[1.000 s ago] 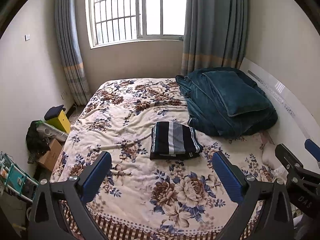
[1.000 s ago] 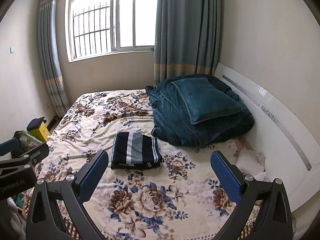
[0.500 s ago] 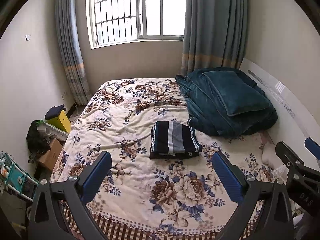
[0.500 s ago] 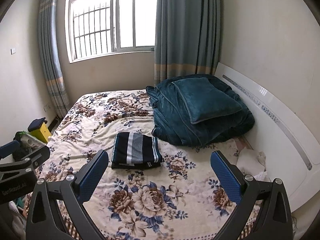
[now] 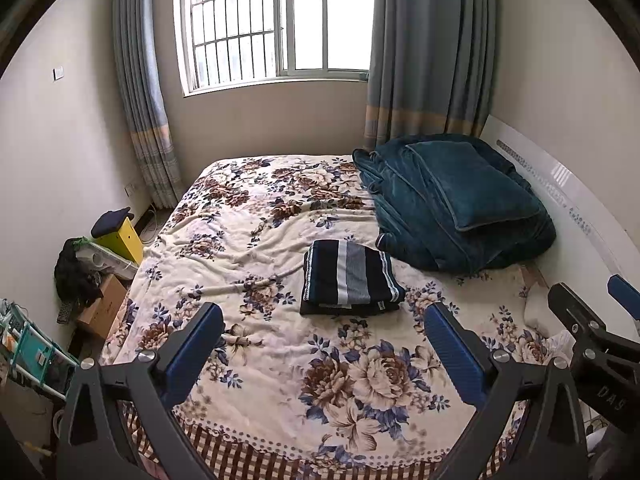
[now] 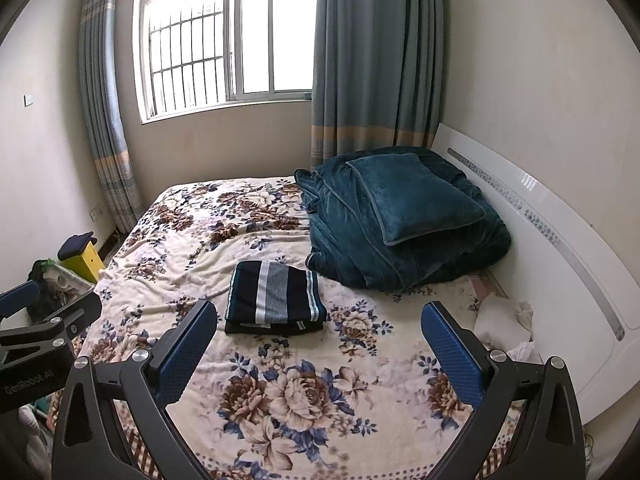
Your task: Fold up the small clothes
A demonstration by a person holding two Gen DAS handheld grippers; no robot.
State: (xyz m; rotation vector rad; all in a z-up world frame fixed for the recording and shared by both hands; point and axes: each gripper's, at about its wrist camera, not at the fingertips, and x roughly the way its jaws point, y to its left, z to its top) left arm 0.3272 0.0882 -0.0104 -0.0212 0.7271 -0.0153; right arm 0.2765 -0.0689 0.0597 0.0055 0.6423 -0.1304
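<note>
Left edge, left wrist view: a yellow box (image 5: 122, 238) with a dark cap on top is sitting on the floor beside the bed, with a cardboard box (image 5: 105, 306) and a teal rack (image 5: 28, 342) nearer the camera. The left hand-held gripper (image 5: 324, 334) is hovering above the near end of the bed (image 5: 248, 248), jaws spread wide, nothing between the blue pads. The folded striped garment (image 5: 349, 277) is lying flat mid-bed on the floral blanket, a neat rectangle in navy, white and grey stripes, not touching either gripper. Just right of it, a heaped teal blanket (image 5: 444, 216) is taking up the far right part of the bed, with a teal pillow (image 5: 472, 184) resting on top, against the white headboard (image 5: 568, 192). The right hand-held gripper (image 6: 320, 336) is also hanging over the near end of the bed, jaws fully apart and empty. In the right wrist view the garment (image 6: 274, 298) is showing ahead and left of centre, beyond the left pad's tip. A crumpled white cloth (image 6: 506, 318) is lying by the headboard at the right. A barred window (image 6: 224, 40) and grey-blue curtains are filling the back wall.
</note>
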